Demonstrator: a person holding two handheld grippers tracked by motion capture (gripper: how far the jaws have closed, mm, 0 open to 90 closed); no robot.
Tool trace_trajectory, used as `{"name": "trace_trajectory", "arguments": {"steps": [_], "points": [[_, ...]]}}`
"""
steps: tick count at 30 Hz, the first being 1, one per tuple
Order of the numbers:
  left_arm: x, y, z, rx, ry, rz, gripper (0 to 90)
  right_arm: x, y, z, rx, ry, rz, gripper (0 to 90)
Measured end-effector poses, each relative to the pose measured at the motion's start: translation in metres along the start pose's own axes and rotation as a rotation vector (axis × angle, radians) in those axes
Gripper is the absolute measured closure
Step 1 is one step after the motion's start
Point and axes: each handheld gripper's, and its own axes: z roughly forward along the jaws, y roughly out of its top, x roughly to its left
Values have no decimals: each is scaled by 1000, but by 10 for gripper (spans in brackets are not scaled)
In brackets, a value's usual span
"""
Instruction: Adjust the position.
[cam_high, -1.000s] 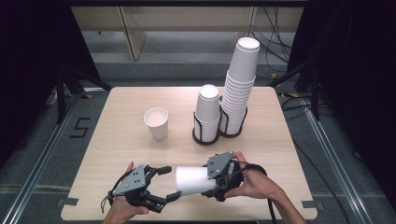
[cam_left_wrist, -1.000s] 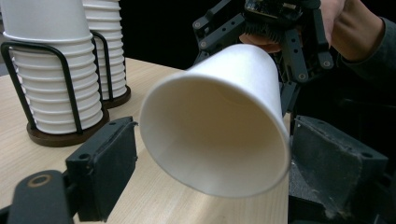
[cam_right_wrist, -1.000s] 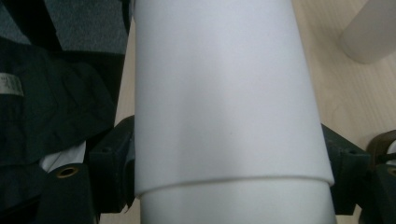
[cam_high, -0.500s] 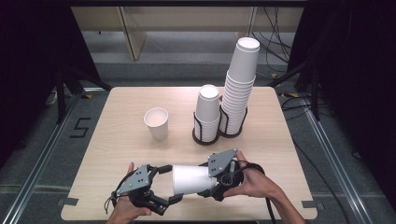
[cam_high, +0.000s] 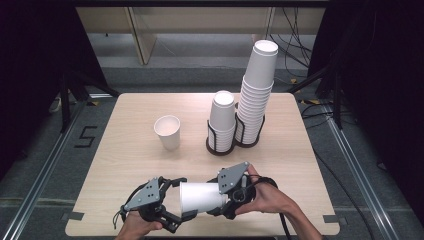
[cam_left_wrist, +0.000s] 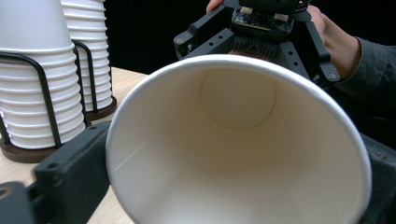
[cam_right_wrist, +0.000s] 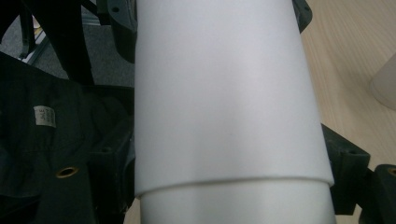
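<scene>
Dark walls and a grey floor ring a pale wooden desk (cam_high: 125, 150), and at its 6 o'clock edge the two claws meet around one white paper cup (cam_high: 200, 198) held on its side above the wood. From the right claw (cam_high: 225, 200), gripped by the person's right hand (cam_high: 265, 200), the cup's narrow bottom end is clamped; in the right claw view the cup's wall (cam_right_wrist: 224, 93) runs straight up between the black jaws, with a seam line low down where a second cup seems nested, though I cannot tell for sure. At 9 o'clock of that cup sits the left claw (cam_high: 177, 200), held by the left hand (cam_high: 135, 227); its jaws have just been opening and now stand wide, one on each side of the cup's rim, with no pad clearly pressing on it. In the left claw view the cup's open mouth (cam_left_wrist: 233, 154) faces the camera, and the right claw (cam_left_wrist: 261, 32) shows behind it at 12 o'clock. Farther out, near the desk's centre, a single cup (cam_high: 167, 131) stands upright with its mouth up. At 3 o'clock of it stand two wire holders: a short stack of upside-down cups (cam_high: 222, 120) and, just beside it, a tall stack (cam_high: 257, 90) that leans a little.
</scene>
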Motion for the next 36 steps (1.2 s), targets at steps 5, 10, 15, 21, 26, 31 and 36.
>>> {"name": "trace_trajectory", "arguments": {"steps": [5, 10, 15, 21, 26, 31, 36], "points": [[1, 1, -2, 24, -8, -10, 55, -1, -2, 0, -7, 7, 2, 236], [1, 0, -2, 17, -16, 7, 78, -3, -6, 2, -10, 18, 5, 237], [-1, 1, -3, 50, -3, 38, 93, -4, -9, 4, -2, 29, 1, 238], [-2, 1, -2, 70, -1, 51, 100, -3, -12, 8, 10, 37, 13, 234], [-2, 1, -1, 78, -4, 54, 104, -5, -14, 9, 35, 20, 49, 166], [-3, 3, -1, 119, 11, 57, 103, -3, -11, 5, 101, -35, 7, 159], [-3, 3, -2, 193, 47, 69, 103, 7, -5, 5, 132, -64, 5, 159]]}}
